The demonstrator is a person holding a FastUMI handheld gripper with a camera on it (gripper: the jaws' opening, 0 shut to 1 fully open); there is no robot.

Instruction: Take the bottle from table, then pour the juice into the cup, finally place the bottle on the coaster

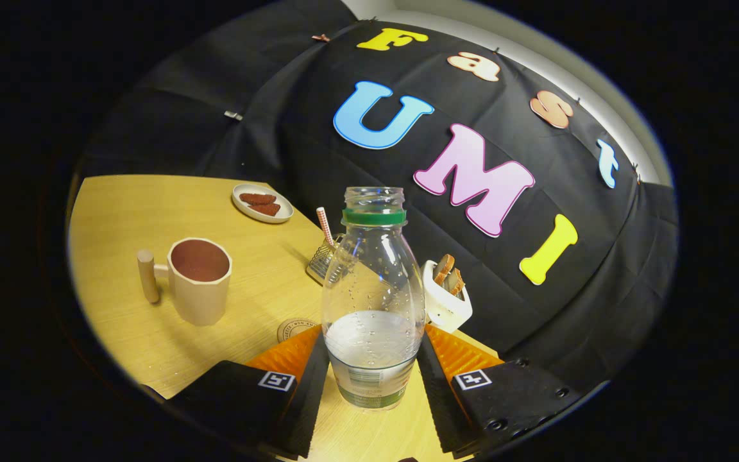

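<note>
A clear plastic bottle [373, 301] with a green neck ring and no cap stands between my two fingers, about a third full of clear liquid. Both fingers press its lower sides, so my gripper [373, 359] is shut on it. The view is tilted, and the bottle's base looks raised off the wooden table [119, 212]. A beige cup [199, 279] with a wooden peg handle stands beyond my left finger, dark reddish inside. A round coaster [292, 328] lies on the table just past my left finger, partly hidden by it and by the bottle.
A small white plate [262, 203] with brown biscuits sits at the back of the table. Behind the bottle are a wire holder [322, 260] with a striped straw and a white holder [445, 296] with brown slices. Black cloth walls the booth.
</note>
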